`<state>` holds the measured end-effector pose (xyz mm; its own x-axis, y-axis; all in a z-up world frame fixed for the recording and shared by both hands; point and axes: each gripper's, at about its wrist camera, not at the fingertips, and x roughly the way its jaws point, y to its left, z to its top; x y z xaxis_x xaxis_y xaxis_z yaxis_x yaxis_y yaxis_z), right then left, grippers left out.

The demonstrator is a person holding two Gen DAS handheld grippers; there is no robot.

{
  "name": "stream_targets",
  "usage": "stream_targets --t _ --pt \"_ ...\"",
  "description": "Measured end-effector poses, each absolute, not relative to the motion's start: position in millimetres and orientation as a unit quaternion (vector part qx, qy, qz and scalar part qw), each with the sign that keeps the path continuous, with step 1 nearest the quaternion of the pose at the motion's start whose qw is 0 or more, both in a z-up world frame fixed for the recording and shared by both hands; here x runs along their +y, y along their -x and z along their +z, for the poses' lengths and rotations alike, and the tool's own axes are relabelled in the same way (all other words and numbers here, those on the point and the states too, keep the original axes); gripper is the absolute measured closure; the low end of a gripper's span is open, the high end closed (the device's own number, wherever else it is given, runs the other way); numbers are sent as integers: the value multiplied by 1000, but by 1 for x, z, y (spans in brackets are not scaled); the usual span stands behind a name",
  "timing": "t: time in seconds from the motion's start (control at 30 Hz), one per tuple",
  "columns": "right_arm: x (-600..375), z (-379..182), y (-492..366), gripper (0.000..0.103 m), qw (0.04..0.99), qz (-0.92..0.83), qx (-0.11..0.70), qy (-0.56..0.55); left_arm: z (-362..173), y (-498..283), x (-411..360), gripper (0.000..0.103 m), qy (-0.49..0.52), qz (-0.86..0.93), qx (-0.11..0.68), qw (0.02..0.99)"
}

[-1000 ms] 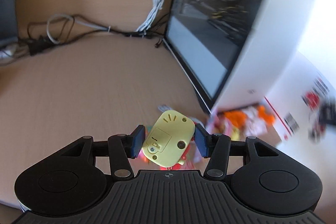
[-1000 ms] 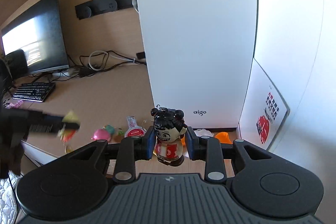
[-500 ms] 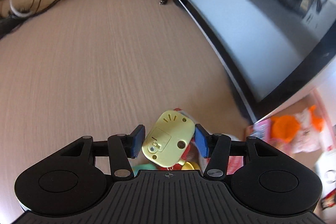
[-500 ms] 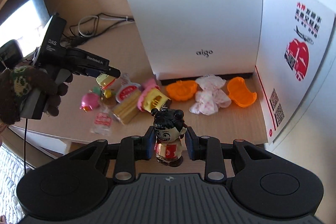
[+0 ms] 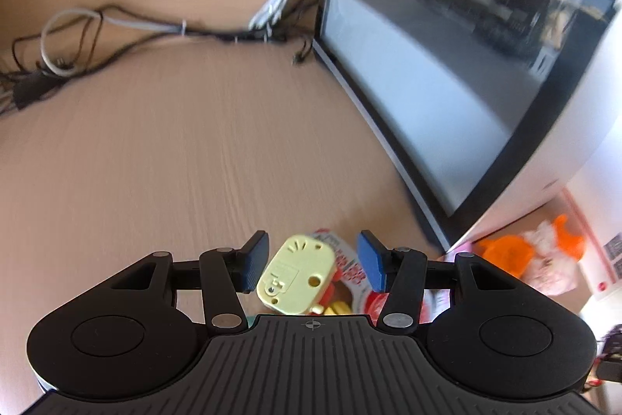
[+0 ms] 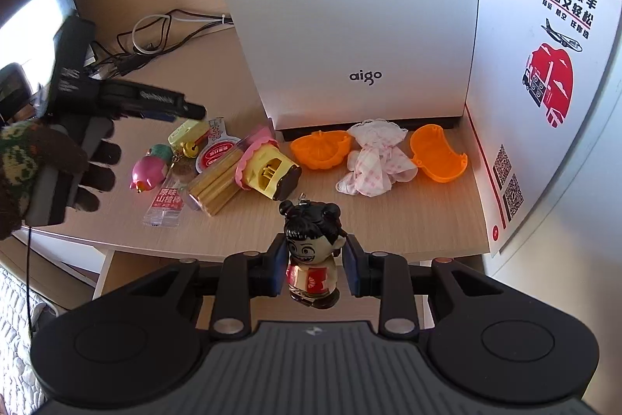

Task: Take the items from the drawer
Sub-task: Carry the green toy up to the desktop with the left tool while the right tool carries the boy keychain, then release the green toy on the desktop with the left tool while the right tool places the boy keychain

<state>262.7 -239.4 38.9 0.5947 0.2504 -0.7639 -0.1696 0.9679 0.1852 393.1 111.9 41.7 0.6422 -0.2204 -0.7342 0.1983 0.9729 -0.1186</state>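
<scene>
- My left gripper (image 5: pixel 313 267) stands with its jaws spread; the yellow toy (image 5: pixel 296 274) lies loose between them, just in front of the white computer case (image 6: pixel 350 14), so I judge it is released onto the pile.
- My right gripper (image 6: pixel 311 269) clamps the doll figure (image 6: pixel 311 255) upright, in front of that case, for setting down.
- No drawer shows.

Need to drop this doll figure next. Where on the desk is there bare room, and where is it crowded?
Bare desk lies in front of the doll figure, below the white cloth and the orange shell. More lies left of the computer case, toward the cables. The toy pile is crowded.
</scene>
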Motion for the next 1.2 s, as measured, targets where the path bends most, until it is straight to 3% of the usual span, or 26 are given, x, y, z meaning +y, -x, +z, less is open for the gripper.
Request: stream_targets --t 0.2,0.4,0.6,0.83,1.2 --pt "-240 48 -267 74 899 112 421 -38 72 -336 139 48 60 -121 360 923" --pt "-232 81 -292 74 917 125 377 -27 67 -267 142 49 112 -127 357 919" --pt "-219 32 -333 74 887 120 447 -17 33 -215 130 49 157 -146 405 889" --pt "-207 -15 -356 74 870 116 479 10 7 -201 133 50 171 -125 443 871" --pt "-212 -7 -353 70 887 128 444 5 -4 -202 128 52 166 -116 457 866"
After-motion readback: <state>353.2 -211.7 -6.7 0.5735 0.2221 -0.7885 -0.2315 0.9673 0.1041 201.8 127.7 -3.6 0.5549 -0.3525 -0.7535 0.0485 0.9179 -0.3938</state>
